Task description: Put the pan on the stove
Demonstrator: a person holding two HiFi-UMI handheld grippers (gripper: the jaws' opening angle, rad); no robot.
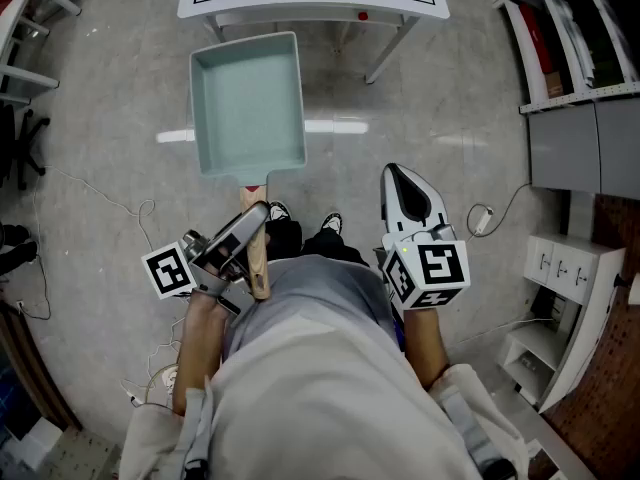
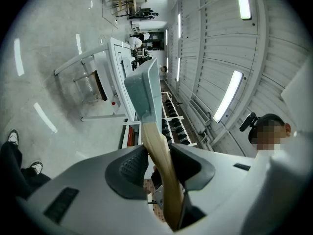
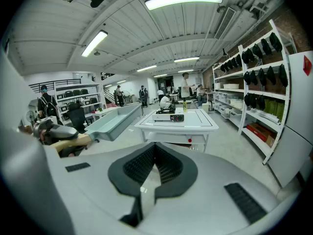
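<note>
The left gripper [image 1: 248, 220] is clamped on the wooden handle [image 1: 258, 266] of a rectangular teal pan [image 1: 248, 103]. In the left gripper view both pads press the handle [image 2: 159, 153] from either side, and the handle runs back past them into the gripper's body. The pan's long axis runs straight out from this gripper. The handle end is nearest the jaws, and the pan body [image 2: 145, 89] reaches forward, away from the gripper and toward the white table [image 1: 312, 4] ahead. The pan is held in the air above the floor with its open side up, and its far edge stops just short of the table's near edge.

The right gripper [image 1: 399, 174] hangs to the right of the pan, apart from it and tilted somewhat downward. Its jaws are closed against each other with nothing between them [image 3: 155, 166]. From this gripper the pan [image 3: 114, 122] lies ahead and to the left. The table [image 3: 177, 124] stands straight ahead, with a portable gas stove [image 3: 169, 113] on top.
</note>
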